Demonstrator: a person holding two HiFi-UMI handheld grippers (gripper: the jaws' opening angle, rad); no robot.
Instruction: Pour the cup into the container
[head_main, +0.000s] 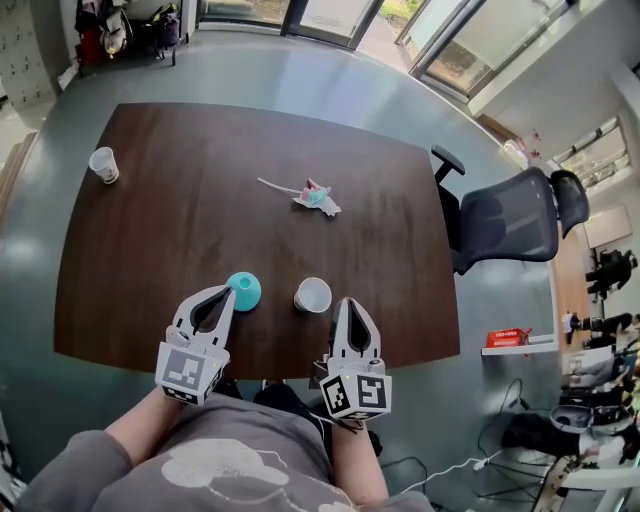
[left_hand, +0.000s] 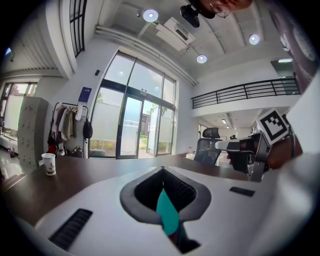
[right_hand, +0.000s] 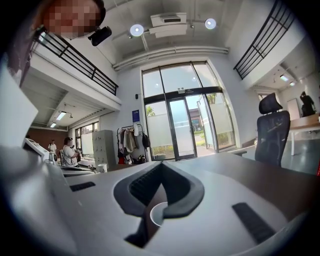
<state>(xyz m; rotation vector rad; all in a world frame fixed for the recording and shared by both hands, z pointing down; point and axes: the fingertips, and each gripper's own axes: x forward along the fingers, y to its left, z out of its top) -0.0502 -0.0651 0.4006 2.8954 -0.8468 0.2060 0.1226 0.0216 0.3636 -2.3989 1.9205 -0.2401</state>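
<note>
A white paper cup (head_main: 313, 295) stands near the front edge of the dark wooden table (head_main: 200, 230). To its left is a round teal container (head_main: 244, 290). My left gripper (head_main: 226, 292) is shut and empty, its tips right beside the teal container on that container's left. My right gripper (head_main: 346, 303) is also shut and empty, just right of the white cup. In the left gripper view the teal container (left_hand: 168, 214) shows through the gap below the closed jaws. In the right gripper view the white cup's rim (right_hand: 159, 214) shows the same way.
A second white cup (head_main: 103, 164) stands at the table's far left corner. A crumpled wrapper (head_main: 315, 196) lies mid-table. An office chair (head_main: 510, 215) stands off the right edge. A red item (head_main: 508, 338) rests on a small shelf at the right.
</note>
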